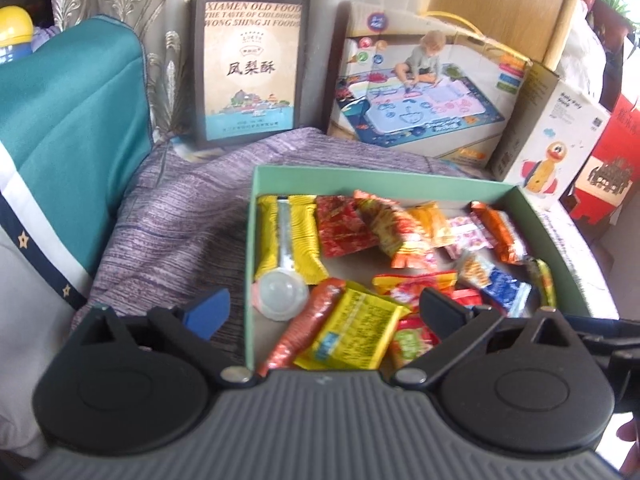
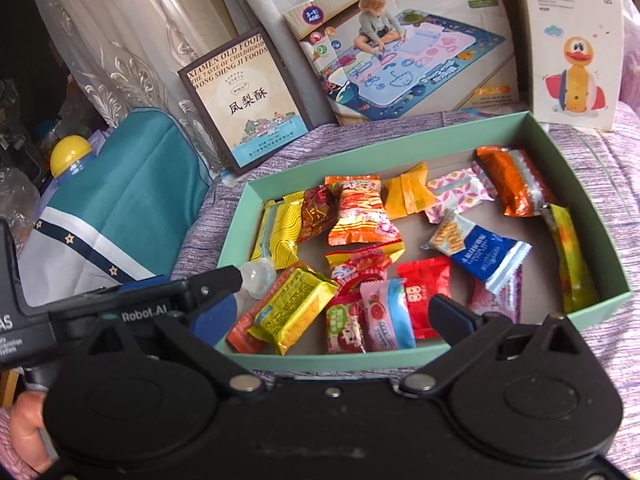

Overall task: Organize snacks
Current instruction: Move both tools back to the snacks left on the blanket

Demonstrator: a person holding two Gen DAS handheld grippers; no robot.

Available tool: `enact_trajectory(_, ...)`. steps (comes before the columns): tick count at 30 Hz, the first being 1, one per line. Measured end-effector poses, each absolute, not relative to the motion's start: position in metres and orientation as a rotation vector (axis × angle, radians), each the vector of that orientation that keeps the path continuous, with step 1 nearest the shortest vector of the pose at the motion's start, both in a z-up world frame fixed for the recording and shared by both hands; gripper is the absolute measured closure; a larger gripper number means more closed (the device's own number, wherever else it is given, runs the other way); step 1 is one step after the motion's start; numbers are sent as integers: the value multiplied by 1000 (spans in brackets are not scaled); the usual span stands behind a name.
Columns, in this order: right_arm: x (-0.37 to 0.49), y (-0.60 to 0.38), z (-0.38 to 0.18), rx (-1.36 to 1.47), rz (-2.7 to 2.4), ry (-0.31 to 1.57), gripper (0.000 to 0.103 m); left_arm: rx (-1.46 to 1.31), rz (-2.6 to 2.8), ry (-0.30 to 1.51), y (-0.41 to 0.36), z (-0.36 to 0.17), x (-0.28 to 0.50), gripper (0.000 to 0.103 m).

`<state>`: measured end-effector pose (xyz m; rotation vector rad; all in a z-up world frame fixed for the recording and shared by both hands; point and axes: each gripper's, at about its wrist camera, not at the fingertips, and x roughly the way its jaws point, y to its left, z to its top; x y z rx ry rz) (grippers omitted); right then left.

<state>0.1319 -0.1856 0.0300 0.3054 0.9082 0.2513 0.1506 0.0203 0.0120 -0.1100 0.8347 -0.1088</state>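
A shallow green box [image 1: 249, 280] [image 2: 400, 354] lies on a purple cloth and holds several wrapped snacks. Among them are a yellow packet [image 1: 352, 328] [image 2: 294, 306], a long yellow packet with a clear plastic spoon [image 1: 282, 292], a blue and white packet [image 2: 480, 252] and an orange packet [image 2: 510, 184]. My left gripper [image 1: 326, 312] is open and empty over the box's near left corner; it also shows in the right wrist view [image 2: 224, 280]. My right gripper [image 2: 332, 318] is open and empty over the box's near edge.
A pineapple cake box [image 1: 248, 72] [image 2: 246, 108], a play mat box [image 1: 420, 80] [image 2: 404, 52] and a Roly-Poly Duck box [image 1: 552, 140] [image 2: 572, 44] stand behind. A teal cushion [image 1: 72, 128] [image 2: 132, 184] lies left, a curtain behind, a red box [image 1: 600, 168] far right.
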Motion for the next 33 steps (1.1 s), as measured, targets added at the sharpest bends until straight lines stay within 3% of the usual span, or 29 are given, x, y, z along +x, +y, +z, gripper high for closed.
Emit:
enact_trajectory(12, 90, -234, 19, 408, 165, 920, 0, -44, -141, 849, 3, 15, 107, 0)
enact_trajectory(27, 79, -232, -19, 484, 180, 1031, 0, -19, -186, 1030, 8, -57, 82, 0)
enact_trajectory(33, 81, -217, -26, 467, 218, 1083, 34, -2, -248, 1058, -3, -75, 89, 1)
